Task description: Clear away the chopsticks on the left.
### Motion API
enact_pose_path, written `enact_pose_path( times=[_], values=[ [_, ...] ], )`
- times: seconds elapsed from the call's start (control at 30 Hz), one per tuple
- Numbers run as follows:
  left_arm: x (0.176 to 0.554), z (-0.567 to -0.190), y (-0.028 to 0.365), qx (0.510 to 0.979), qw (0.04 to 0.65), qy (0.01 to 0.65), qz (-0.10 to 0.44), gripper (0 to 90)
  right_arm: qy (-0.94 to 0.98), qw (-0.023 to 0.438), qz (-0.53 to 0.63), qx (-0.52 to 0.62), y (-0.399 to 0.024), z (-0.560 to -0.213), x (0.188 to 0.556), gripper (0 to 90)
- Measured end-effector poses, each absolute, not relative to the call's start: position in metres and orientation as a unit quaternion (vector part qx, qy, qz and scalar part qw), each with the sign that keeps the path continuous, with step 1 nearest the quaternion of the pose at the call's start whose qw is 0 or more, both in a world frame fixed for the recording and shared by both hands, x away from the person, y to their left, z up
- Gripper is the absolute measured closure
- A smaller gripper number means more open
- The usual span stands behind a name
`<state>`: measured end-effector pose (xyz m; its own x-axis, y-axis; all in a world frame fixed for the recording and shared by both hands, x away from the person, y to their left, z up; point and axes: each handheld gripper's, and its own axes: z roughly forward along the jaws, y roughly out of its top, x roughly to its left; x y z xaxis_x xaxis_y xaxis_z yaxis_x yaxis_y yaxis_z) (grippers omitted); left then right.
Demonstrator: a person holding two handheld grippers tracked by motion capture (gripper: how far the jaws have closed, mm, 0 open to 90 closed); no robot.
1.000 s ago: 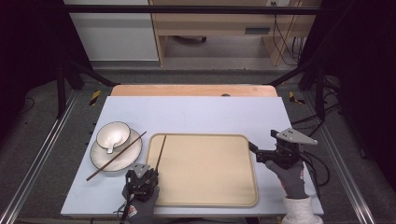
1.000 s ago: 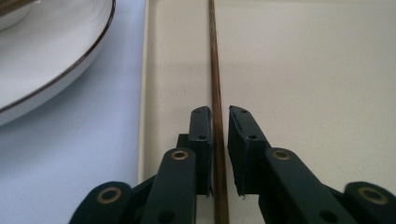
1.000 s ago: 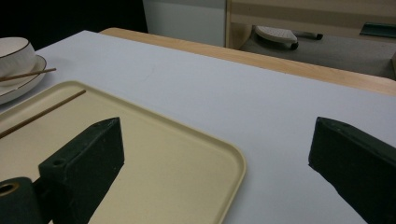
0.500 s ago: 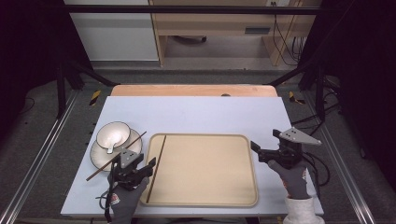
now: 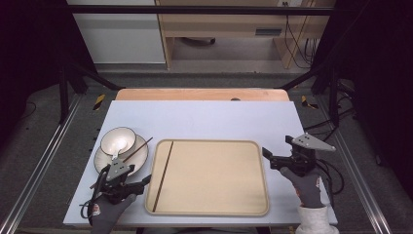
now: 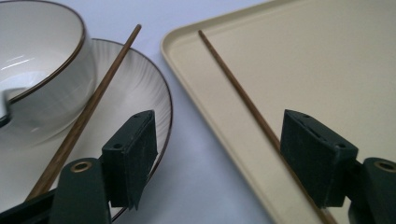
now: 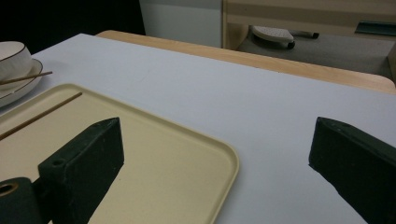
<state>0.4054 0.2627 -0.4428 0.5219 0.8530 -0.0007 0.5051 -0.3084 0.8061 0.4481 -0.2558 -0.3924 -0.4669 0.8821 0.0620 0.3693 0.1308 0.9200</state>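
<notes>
pale blue table, tray holding one chopstick.
left gripper wide open, empty, by second chopstick on plate; likely next: close on it. right gripper wide open, empty.

A pale blue-white table top lies over a light wooden board whose far edge shows beyond it. Metal rails run along the grey floor on both sides of the table, with black frame struts rising from them. Beyond the table stands a light wooden desk beside a white cabinet. Cables hang at the desk's right end. The room's left and right sides are dark.
</notes>
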Motion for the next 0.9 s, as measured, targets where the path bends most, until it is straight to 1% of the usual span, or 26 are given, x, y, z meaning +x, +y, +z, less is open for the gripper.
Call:
enact_pose_path(
  times=[0.13,0.23,0.33,0.47,0.57,0.6,0.63,0.67,0.9],
  values=[
    [0.405,-0.444,0.272,0.773,0.398,0.44,0.224,25.4,0.705,0.263,0.487,0.443,-0.255,-0.393,0.448,3.4],
    [0.405,-0.444,0.284,0.774,0.388,0.446,0.229,24.9,0.704,0.263,0.489,0.444,-0.256,-0.392,0.448,3.4],
    [0.406,-0.443,0.291,0.772,0.384,0.451,0.231,25.5,0.704,0.264,0.488,0.443,-0.256,-0.392,0.448,3.4],
    [0.41,-0.443,0.304,0.77,0.363,0.466,0.241,28.2,0.705,0.263,0.487,0.444,-0.255,-0.393,0.449,3.4],
    [0.415,-0.444,0.312,0.772,0.338,0.478,0.249,30.7,0.708,0.262,0.484,0.443,-0.254,-0.393,0.449,3.4],
    [0.415,-0.444,0.312,0.772,0.338,0.478,0.249,31.9,0.708,0.262,0.484,0.443,-0.254,-0.393,0.449,3.4],
    [0.419,-0.444,0.315,0.776,0.321,0.48,0.253,33.2,0.708,0.262,0.483,0.443,-0.254,-0.394,0.45,3.4],
    [0.419,-0.444,0.315,0.776,0.321,0.48,0.253,34.5,0.708,0.262,0.483,0.443,-0.254,-0.394,0.45,3.4],
    [0.437,-0.447,0.319,0.796,0.284,0.467,0.259,47.0,0.709,0.261,0.482,0.444,-0.253,-0.394,0.45,3.4]
  ],
)
